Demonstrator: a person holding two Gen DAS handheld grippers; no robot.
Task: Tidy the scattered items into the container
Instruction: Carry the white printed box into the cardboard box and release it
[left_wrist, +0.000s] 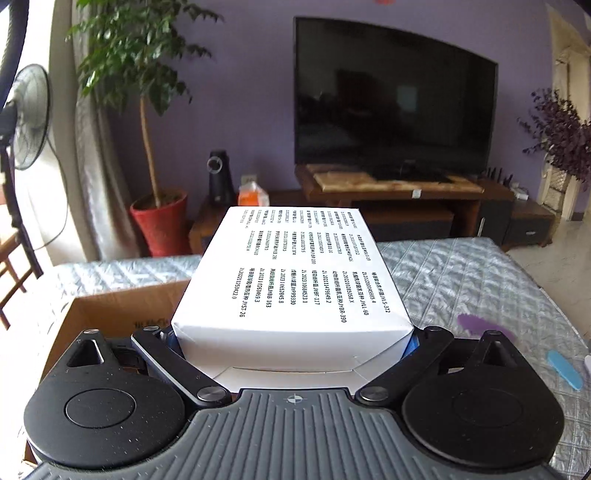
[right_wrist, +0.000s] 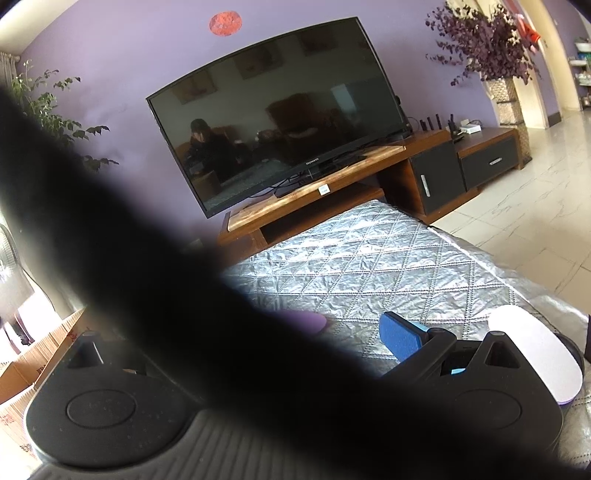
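Two codes on box: JYLS-372, JYLL-60

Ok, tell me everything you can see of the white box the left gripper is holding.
The white box is a flat rectangular carton, apparently paperboard, its top face printed with rows of black text and numbers. Its near end flap is folded shut. The left gripper clamps its near end from both sides, holding it roughly level, pointing away. It hangs above the cardboard container and quilted silver cover.
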